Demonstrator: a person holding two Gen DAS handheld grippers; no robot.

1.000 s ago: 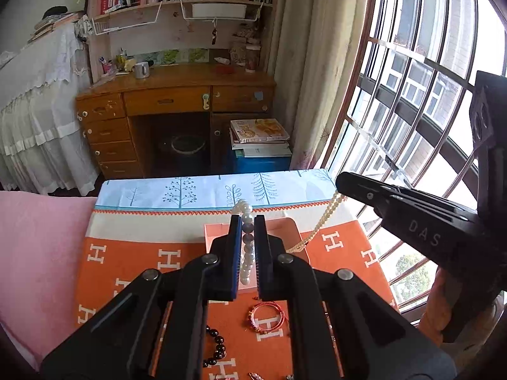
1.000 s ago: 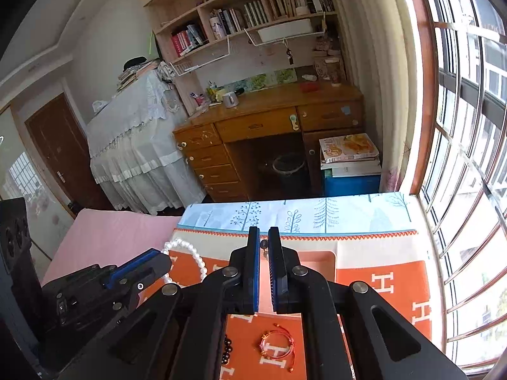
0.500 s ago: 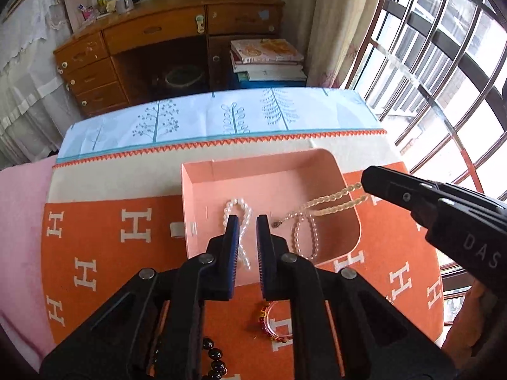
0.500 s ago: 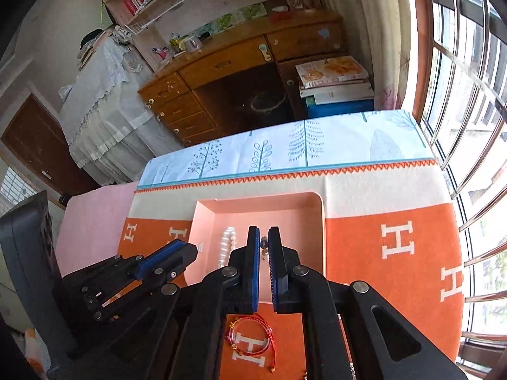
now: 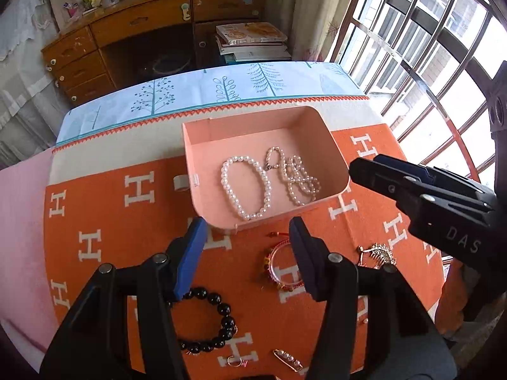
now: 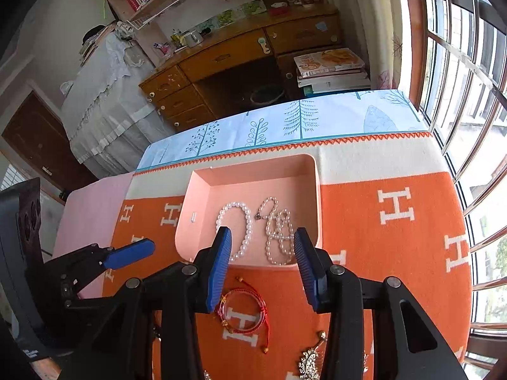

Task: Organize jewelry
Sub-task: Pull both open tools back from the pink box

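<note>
A pink tray (image 5: pixel 247 126) stands on the orange blanket. Inside it a loop of large white pearls (image 5: pixel 245 186) lies beside a heap of smaller pearl strand (image 5: pixel 298 180). My left gripper (image 5: pixel 247 224) hovers at the tray's near edge; its jaws are opening and nothing is between them. The right gripper (image 5: pixel 364 166) reaches in from the right by the tray's right wall. In the right wrist view the right gripper (image 6: pixel 262 232) hangs over the near end of the tray (image 6: pixel 253 174), jaws opening and empty, with the pearls (image 6: pixel 245 221) below. The left gripper's blue pad (image 6: pixel 130 253) shows at the left.
On the orange blanket (image 5: pixel 126 237) in front of the tray lie a red cord bracelet (image 5: pixel 279 269), a black bead bracelet (image 5: pixel 218 316), a gold brooch (image 5: pixel 377 253), a pearl pin (image 5: pixel 286 359) and a small ring (image 5: pixel 236 361). Barred windows run along the right; a wooden desk stands behind.
Both grippers came down from holding the pearls in the air to the tray. Both have opened and let go, and the pearls now lie in the tray.
</note>
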